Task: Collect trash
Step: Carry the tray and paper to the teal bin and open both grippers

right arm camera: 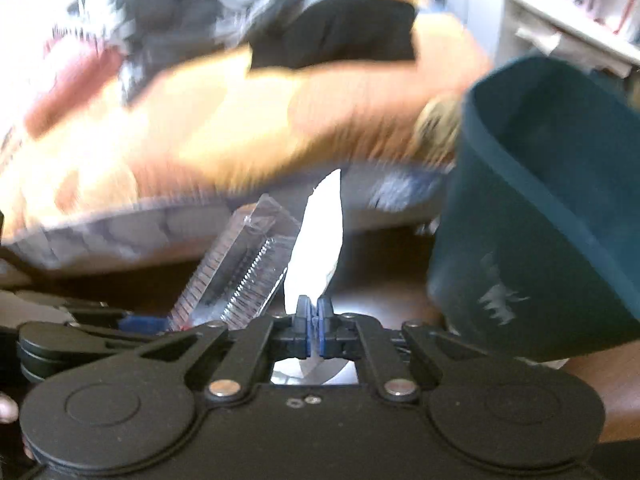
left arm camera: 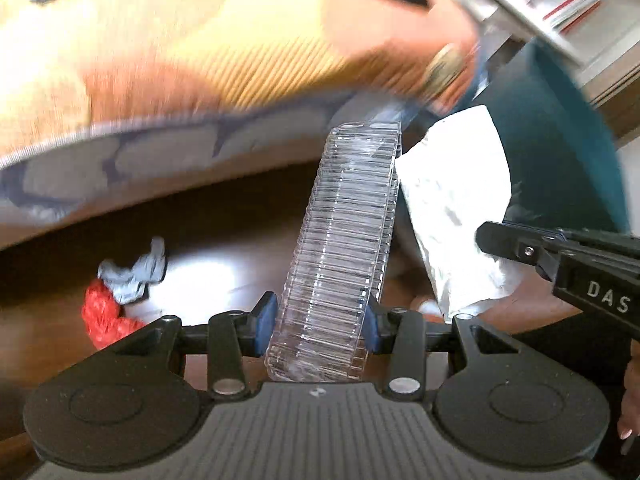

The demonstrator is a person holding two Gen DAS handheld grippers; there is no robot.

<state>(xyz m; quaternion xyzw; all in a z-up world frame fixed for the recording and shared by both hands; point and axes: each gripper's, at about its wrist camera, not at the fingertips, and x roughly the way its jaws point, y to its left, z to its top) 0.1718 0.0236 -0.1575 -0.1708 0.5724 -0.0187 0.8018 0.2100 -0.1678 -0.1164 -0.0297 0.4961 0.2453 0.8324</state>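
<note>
Now L claw (left arm camera: pixel 320 320) grips ribbed clear plastic tray (left arm camera: pixel 344 248)

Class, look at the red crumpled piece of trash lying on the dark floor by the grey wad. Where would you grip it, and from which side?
Grip the red crumpled piece across its bunched middle, coming straight down from above. It lies low on the floor with no handle or rim, and the grey wad touches its upper edge, so approaching from the side away from the wad probably avoids taking both. Both claws are currently full.

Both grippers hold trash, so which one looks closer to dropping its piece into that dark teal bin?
Probably the right gripper: in its own view, holding white paper, the teal bin looms beside it. The left gripper, gripping a clear plastic container, sees it farther off.
</note>
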